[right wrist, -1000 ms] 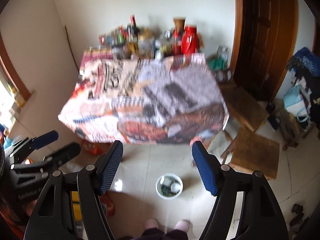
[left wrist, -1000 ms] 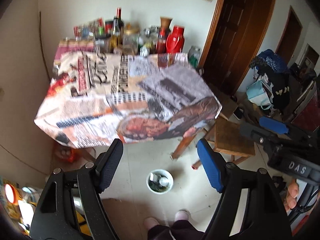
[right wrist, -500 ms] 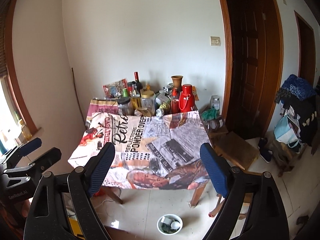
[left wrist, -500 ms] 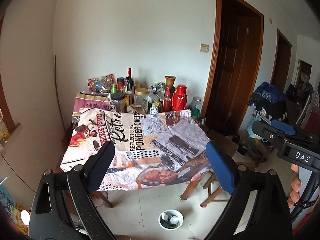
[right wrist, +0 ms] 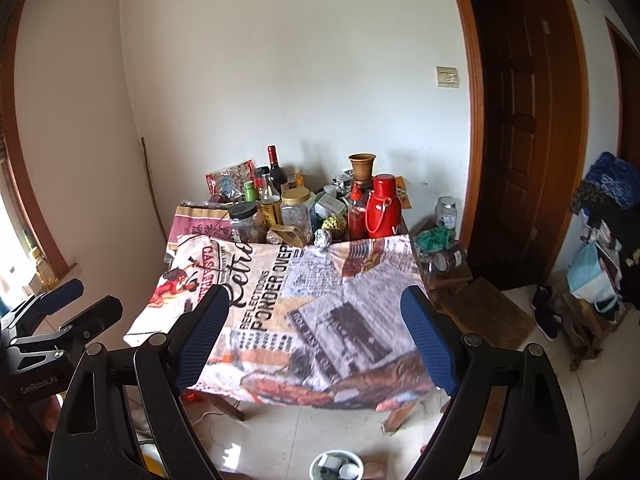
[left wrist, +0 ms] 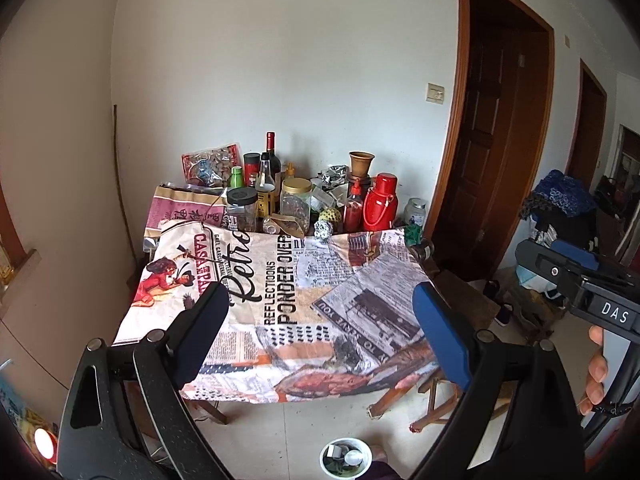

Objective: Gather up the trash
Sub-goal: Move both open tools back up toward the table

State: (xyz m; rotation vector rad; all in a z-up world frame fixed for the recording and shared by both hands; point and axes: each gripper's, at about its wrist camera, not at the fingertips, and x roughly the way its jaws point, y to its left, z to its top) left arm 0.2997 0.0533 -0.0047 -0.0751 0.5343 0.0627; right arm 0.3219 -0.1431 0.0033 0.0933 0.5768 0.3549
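A crumpled foil ball [left wrist: 323, 229] lies at the far edge of the newspaper-print tablecloth [left wrist: 304, 280], in front of a row of bottles and jars; it also shows in the right wrist view [right wrist: 322, 238]. A small white trash bin [left wrist: 345, 458] with scraps stands on the floor below the table's front edge, also in the right wrist view [right wrist: 336, 465]. My left gripper [left wrist: 320, 332] is open and empty, held above the table's near side. My right gripper [right wrist: 314, 336] is open and empty at a similar height.
A red thermos [left wrist: 380, 202], a wine bottle [left wrist: 271, 156], jars [left wrist: 296, 203] and a clay vase [left wrist: 361, 164] crowd the table's back. Wooden stools [right wrist: 480, 308] stand right of the table. A dark door [right wrist: 516, 120] and piled bags [right wrist: 604, 240] are at right.
Both grippers have tilted up from looking down at the floor and bin to looking level across the table. The bin has slid to the bottom edge of both views.
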